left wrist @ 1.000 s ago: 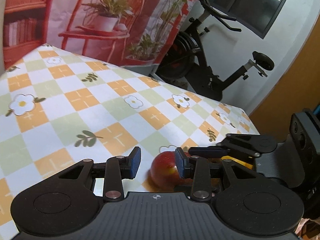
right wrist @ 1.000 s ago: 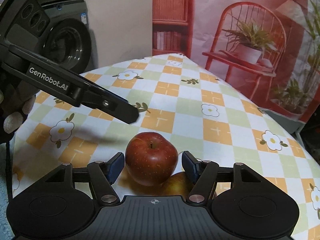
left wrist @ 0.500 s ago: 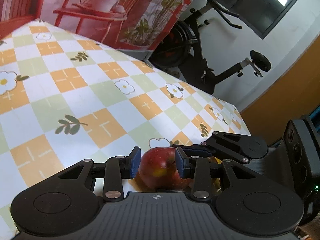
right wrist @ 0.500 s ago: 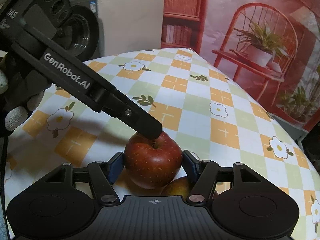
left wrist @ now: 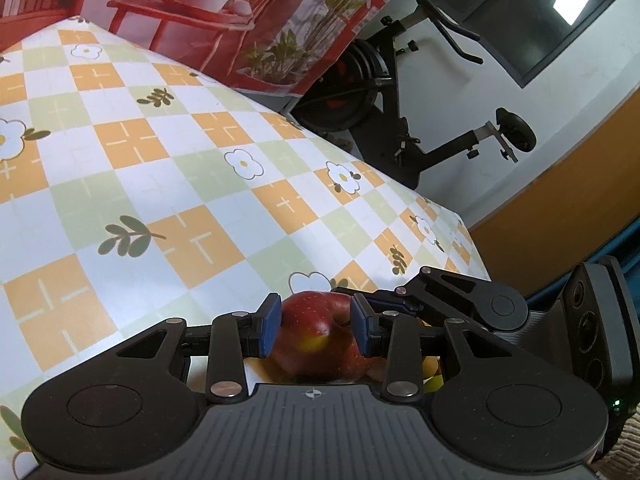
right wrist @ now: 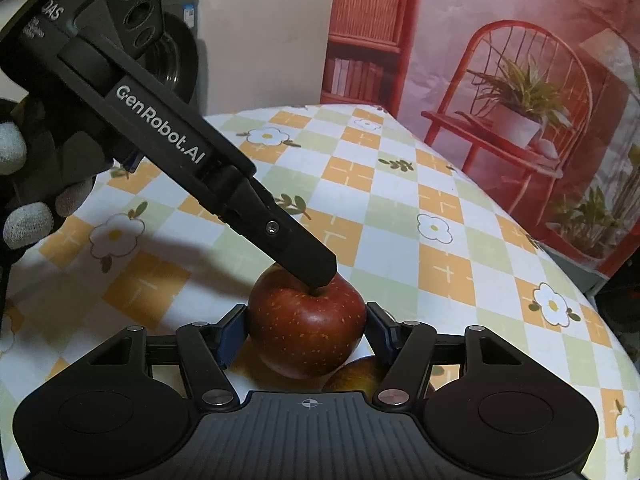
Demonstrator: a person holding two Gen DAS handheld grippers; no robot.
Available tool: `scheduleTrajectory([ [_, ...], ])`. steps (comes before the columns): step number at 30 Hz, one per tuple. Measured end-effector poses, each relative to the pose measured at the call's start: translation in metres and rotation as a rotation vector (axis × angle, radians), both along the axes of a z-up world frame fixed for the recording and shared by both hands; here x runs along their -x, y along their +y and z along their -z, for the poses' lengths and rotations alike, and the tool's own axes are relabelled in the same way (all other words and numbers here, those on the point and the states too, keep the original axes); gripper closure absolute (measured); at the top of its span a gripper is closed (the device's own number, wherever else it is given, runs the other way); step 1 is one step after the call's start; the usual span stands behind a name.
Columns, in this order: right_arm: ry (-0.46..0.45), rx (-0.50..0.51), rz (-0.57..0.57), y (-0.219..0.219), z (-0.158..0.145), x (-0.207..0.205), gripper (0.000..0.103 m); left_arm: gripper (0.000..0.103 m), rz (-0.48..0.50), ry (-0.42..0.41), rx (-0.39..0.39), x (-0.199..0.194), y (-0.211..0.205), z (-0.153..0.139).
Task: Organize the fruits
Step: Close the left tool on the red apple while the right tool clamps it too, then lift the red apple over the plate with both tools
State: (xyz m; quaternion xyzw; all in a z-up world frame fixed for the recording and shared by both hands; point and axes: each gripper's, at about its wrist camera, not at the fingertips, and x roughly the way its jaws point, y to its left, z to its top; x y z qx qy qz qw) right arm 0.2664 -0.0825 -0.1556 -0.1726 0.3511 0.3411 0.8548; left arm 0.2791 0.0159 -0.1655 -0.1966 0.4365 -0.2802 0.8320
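Item: right gripper point(right wrist: 306, 330). We record its blue pads pressed against both flanks of a red apple point(right wrist: 306, 326), so it holds the fruit; the apple sits low on the table point(right wrist: 400, 208), near its close edge.

Item: left gripper point(left wrist: 316, 326). In our left wrist view its blue pads sit at either side of the same red apple point(left wrist: 316, 336), around the stem hollow. We cannot tell whether they press or merely bracket it. In the right wrist view its fingertip point(right wrist: 316, 268) comes down from the upper left onto the stem dimple.

Item: second fruit point(right wrist: 354, 376), yellow-russet, just behind and below the apple, touching it, mostly hidden by the right gripper's body. Yellow fruit point(left wrist: 430, 368) also shows in the left wrist view, under the linkages; we cannot tell what kind.

Item: gloved hand point(right wrist: 28, 200), grey-white fingertips, holding the left gripper's handle.

Item: tablecloth, chequered orange, green and white, with daisies and leaf sprigs.

Item: exercise bike point(left wrist: 400, 112), beyond the table's far edge.

Item: printed backdrop point(right wrist: 500, 80) showing a red chair and potted plant.

Item: washing machine point(right wrist: 176, 64), far left.
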Motion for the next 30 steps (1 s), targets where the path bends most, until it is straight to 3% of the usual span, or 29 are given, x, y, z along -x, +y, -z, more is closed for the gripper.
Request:
scheduleTrajectory([
  [15, -0.088, -0.103, 0.075, -0.025, -0.039, 0.037, 0.045, 0.064, 0.079, -0.12, -0.034, 0.023, -0.023, -0.048],
  [23, -0.136, -0.125, 0.15, -0.066, -0.067, 0.072, 0.045, 0.063, 0.162, -0.178, -0.032, 0.043, -0.065, -0.069],
  [30, -0.148, -0.126, 0.221, -0.119, -0.08, 0.111, 0.045, 0.063, 0.275, -0.203, -0.031, 0.06, -0.113, -0.071],
])
